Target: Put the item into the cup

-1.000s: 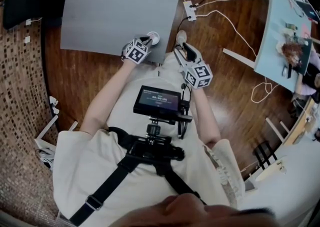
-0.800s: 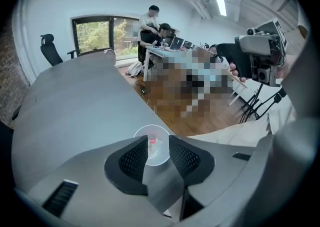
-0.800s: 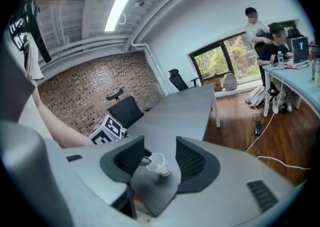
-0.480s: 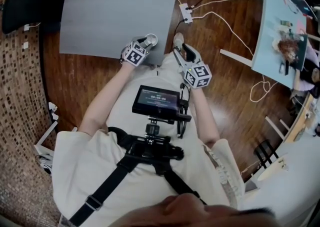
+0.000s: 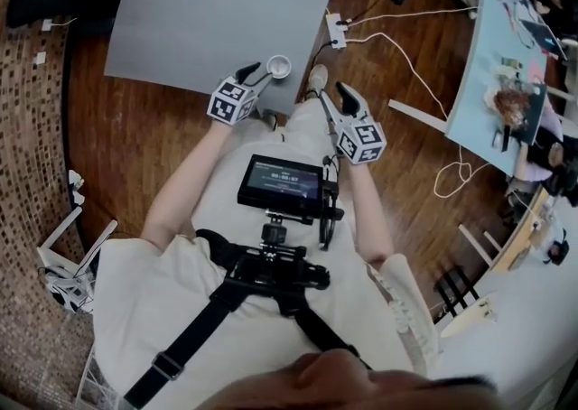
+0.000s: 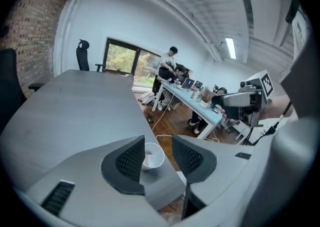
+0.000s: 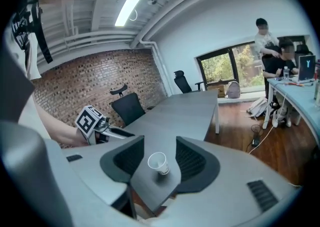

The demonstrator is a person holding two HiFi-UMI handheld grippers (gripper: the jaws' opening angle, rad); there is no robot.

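The cup (image 5: 279,66) stands on the table (image 5: 208,11) (near its corner).

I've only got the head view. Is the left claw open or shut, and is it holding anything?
Observer: The left claw is open. Its jaws have just been opening with nothing gripped, and the cup sits beyond them.
Operator: Anything inside it?
Observer: The left gripper view shows what seems to be a small pale thing inside, too small to name.
Operator: And the other one?
Observer: The right claw is open and empty, aimed at that cup.
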